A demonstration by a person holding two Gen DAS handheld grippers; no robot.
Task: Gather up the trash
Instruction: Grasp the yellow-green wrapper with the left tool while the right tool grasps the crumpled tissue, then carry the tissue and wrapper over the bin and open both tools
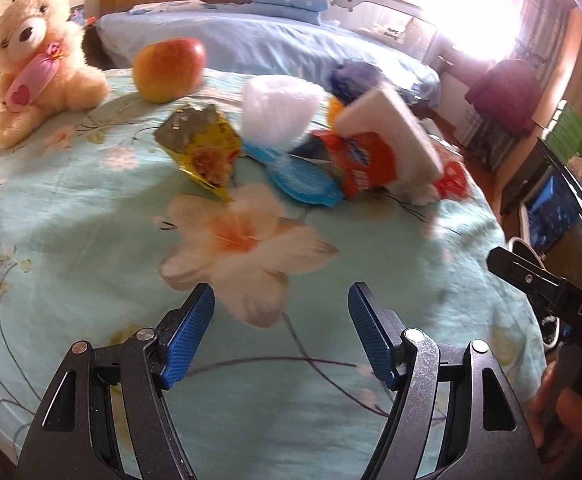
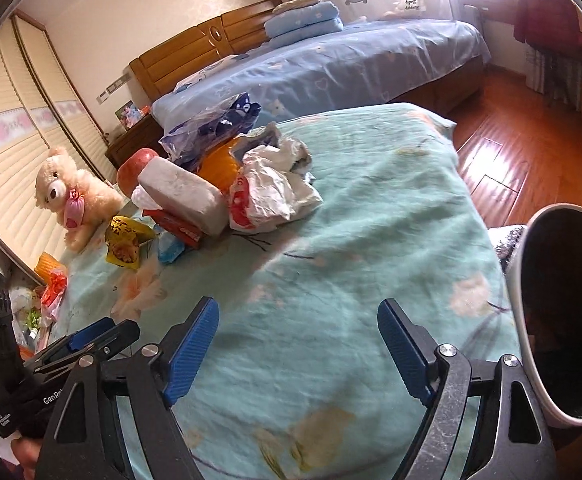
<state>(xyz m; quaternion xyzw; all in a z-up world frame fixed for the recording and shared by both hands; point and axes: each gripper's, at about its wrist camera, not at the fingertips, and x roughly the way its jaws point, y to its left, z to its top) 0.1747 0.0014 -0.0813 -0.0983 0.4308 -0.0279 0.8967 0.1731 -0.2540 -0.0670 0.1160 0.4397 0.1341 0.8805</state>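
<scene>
**newbie:** Bedroom setup, floral teal bedspread (image 1: 91, 248) with a blue bed (image 2: 351, 68) behind it. Where's your trash sitting?

**regular:** Mostly one heap. From your left gripper (image 1: 281, 300) it's up at 12 to 1 o'clock: a yellow snack wrapper (image 1: 201, 148), a blue wrapper (image 1: 303, 180) lying flat, an orange-red packet (image 1: 361, 160) and a white foam block (image 1: 395, 128) leaning on it. White fluffy thing (image 1: 277, 108) behind those, too blurry to name.

**newbie:** And the crumpled plastic bag (image 2: 275, 184)?

**regular:** Right edge of the same heap, about 11 o'clock from your right gripper (image 2: 299, 320).

**newbie:** Holding anything yet?

**regular:** Nope. Both sets of jaws are spread wide with only bedspread between the blue pads, well short of the heap.

**newbie:** Bin?

**regular:** White trash bin (image 2: 531, 300) with a dark inside, at 3 o'clock of your right gripper, off the bedspread's edge.

**newbie:** The teddy bear (image 1: 39, 60) and the apple (image 1: 169, 68)?

**regular:** Bear's at 10 o'clock in the left view, apple just beside it at 11. One more orange wrapper (image 2: 53, 276) sits apart, at the bedspread's left edge.
</scene>
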